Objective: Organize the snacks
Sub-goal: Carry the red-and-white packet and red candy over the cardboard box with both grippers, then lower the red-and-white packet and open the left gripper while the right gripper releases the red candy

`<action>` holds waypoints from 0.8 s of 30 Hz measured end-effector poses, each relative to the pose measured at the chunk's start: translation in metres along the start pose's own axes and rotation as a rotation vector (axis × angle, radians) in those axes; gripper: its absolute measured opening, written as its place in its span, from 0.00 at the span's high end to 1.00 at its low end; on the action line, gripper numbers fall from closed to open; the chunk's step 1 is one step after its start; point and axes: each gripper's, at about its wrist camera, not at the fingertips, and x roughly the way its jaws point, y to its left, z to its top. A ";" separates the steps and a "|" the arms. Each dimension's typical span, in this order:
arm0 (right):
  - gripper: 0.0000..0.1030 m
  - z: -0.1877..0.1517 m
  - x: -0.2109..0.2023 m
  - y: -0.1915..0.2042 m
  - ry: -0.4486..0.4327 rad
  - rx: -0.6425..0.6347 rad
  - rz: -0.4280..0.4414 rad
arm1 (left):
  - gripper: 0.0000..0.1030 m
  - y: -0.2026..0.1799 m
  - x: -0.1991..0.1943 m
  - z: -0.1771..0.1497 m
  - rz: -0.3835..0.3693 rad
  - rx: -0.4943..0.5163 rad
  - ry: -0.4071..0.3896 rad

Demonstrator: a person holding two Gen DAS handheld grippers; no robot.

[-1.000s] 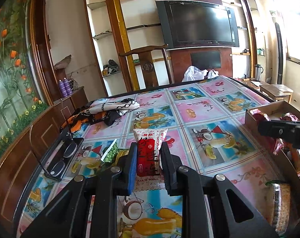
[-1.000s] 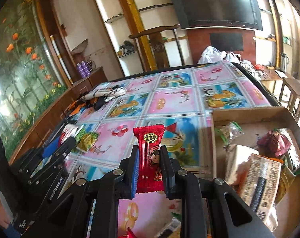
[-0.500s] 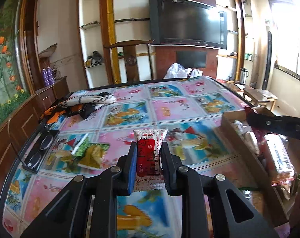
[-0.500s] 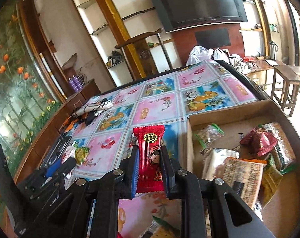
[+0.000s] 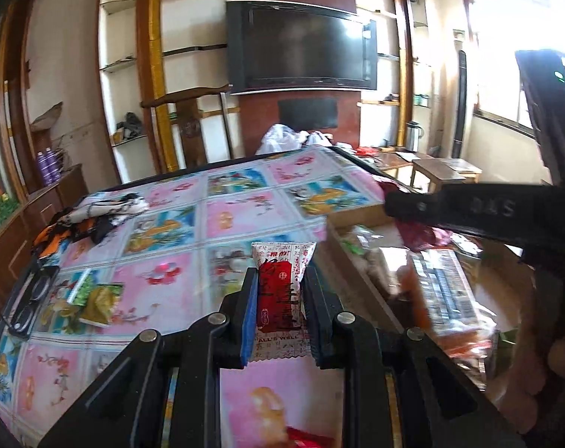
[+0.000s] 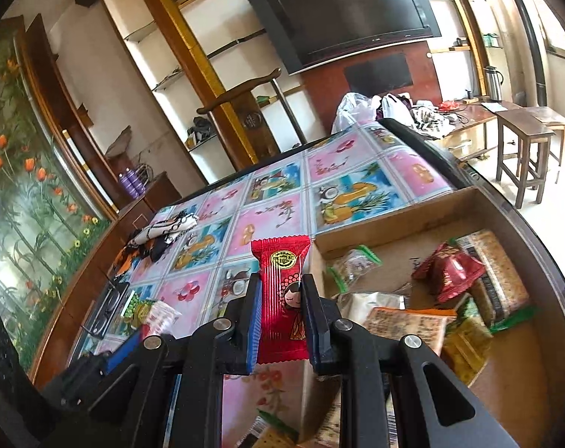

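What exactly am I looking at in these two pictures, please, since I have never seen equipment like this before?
There is no robot here: a person holds a two-finger gripper in each hand, and each carries a fisheye camera looking along its fingers. One picture comes from the left gripper, which is shut on a white and red snack packet. The other comes from the right gripper, shut on a red candy packet. Below is a table under a colourful fruit-print cloth. A cardboard box at the right already holds several snacks. Green snack packets and a pair of glasses lie at the left. The black bar at the right of the left view is the other gripper.
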 end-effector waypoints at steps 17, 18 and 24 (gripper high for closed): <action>0.80 -0.008 -0.048 -0.075 -0.085 0.161 -0.066 | 0.78 -0.080 -0.010 -0.005 -0.185 0.074 0.006; 0.79 -0.010 -0.054 -0.078 -0.091 0.164 -0.073 | 0.78 -0.084 -0.009 -0.005 -0.195 0.077 0.009; 0.79 -0.023 -0.075 -0.096 -0.102 0.162 -0.115 | 0.78 -0.102 -0.001 -0.004 -0.255 0.066 0.047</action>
